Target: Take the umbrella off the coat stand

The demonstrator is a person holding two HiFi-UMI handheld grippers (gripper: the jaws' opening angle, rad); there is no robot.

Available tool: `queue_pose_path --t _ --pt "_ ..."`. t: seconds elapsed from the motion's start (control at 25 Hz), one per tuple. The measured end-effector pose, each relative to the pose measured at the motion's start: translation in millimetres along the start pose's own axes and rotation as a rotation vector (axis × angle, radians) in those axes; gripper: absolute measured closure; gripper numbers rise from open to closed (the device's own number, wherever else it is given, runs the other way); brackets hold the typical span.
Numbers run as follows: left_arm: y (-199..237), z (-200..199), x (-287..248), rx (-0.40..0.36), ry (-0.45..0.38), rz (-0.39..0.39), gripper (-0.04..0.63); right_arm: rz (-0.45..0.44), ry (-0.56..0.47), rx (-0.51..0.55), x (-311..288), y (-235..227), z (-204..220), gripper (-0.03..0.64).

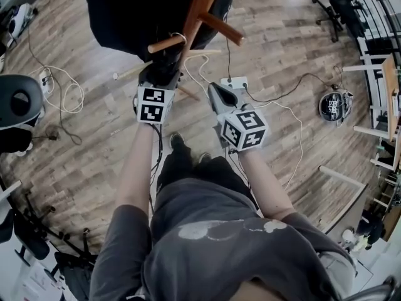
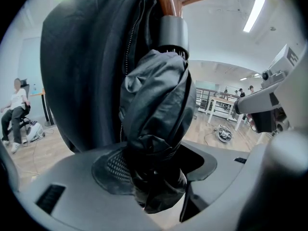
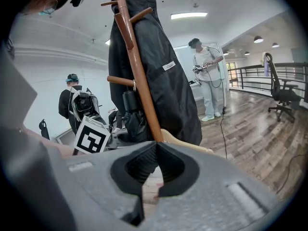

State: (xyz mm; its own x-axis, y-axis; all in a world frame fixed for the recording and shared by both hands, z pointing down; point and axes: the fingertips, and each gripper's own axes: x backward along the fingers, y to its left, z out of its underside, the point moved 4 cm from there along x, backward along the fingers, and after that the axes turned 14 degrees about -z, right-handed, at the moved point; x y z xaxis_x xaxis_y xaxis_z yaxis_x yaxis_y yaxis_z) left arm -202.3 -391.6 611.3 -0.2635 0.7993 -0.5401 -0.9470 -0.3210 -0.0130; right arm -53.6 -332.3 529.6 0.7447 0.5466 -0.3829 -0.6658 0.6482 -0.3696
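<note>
Left gripper (image 2: 156, 166) jaws closing round the folded umbrella (image 2: 156, 105), which hangs upright between them from the coat stand (image 3: 140, 76). Right gripper (image 3: 156, 154) shut, empty, farther off.

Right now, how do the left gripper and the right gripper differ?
The left gripper has the folded umbrella between its jaws; the right gripper has nothing. The left gripper's jaws stand apart, closing; the right gripper's are shut together. Both face the coat stand.
</note>
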Motion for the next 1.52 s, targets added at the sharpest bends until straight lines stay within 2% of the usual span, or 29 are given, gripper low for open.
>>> queue_pose_path --t 0.12,0.72,1.2,1.52 --pt "-0.7 -1.7 2.9 0.017 -0.01 0.012 0.324 0.001 -0.01 0.004 2.5 -0.9 -4.9 0.618" --pt "1.8 -8.6 37.4 0.057 -0.054 -0.041 0.324 -0.04 -0.026 0.014 7.2 2.9 -21.4 0.618" --pt "8.3 -9.6 77.0 0.166 -0.069 -0.113 0.325 -0.075 -0.025 0.044 25.9 15.2 -33.7 0.618" --pt "9.7 -1.9 101.5 0.172 -0.057 -0.118 0.325 -0.066 -0.051 0.045 29.0 21.3 -45.2 0.618"
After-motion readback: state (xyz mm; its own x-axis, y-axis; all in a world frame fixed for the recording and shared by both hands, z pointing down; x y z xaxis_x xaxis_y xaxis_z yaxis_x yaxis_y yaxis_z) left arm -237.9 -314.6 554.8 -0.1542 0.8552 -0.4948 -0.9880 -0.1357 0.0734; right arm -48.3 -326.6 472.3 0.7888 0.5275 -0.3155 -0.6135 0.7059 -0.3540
